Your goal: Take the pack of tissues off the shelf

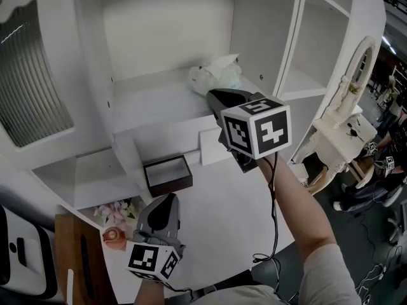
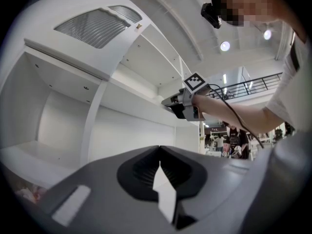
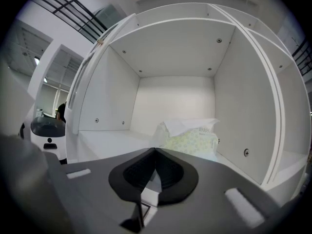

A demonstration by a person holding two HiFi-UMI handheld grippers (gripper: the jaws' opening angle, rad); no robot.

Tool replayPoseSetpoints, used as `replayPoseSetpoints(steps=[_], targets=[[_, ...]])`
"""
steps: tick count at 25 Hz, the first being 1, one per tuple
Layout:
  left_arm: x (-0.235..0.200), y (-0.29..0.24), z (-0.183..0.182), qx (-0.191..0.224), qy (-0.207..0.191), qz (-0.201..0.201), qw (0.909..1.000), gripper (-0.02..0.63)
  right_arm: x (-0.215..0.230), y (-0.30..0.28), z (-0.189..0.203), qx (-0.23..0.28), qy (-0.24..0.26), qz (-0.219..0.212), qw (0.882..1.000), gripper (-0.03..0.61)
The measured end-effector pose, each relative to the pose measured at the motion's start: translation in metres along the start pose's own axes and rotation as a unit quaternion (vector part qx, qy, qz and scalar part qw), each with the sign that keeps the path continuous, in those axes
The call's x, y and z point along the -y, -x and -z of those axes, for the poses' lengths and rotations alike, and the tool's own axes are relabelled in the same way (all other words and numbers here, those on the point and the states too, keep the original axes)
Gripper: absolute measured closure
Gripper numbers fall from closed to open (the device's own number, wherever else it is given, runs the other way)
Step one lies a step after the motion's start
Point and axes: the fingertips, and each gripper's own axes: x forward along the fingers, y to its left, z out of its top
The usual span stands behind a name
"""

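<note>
Both sets of jaws were shut on nothing, and the tissues (image 3: 192, 138) lay broadside just ahead of the nearer right gripper (image 1: 213, 98), at the shelf's (image 1: 146, 94) back right, the left gripper (image 1: 169, 199) well below.

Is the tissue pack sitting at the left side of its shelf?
No, the pack of tissues sits toward the right wall of the shelf.

Large indoor hall furnished like a home: white shelf unit (image 1: 159, 88); ornate white vanity (image 1: 337, 127); mezzanine railing (image 2: 253, 82); high ceiling spotlights (image 2: 224, 46); people (image 2: 233, 139) behind.
</note>
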Motion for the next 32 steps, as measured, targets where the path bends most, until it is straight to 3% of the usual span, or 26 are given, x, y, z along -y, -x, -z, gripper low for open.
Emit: replayPoseSetpoints(steps=[14,32], targets=[[0.027,0.0,0.002,-0.001,-0.008,0.019,0.9998,0.612,-0.005,0.051,-0.001,0.036,-0.005,-0.01,0.999,0.577],[0.083,0.015,0.007,-0.005,-0.01,0.067,0.9977,0.612,-0.023,0.163,0.024,0.063,-0.008,-0.01,0.998,0.576]])
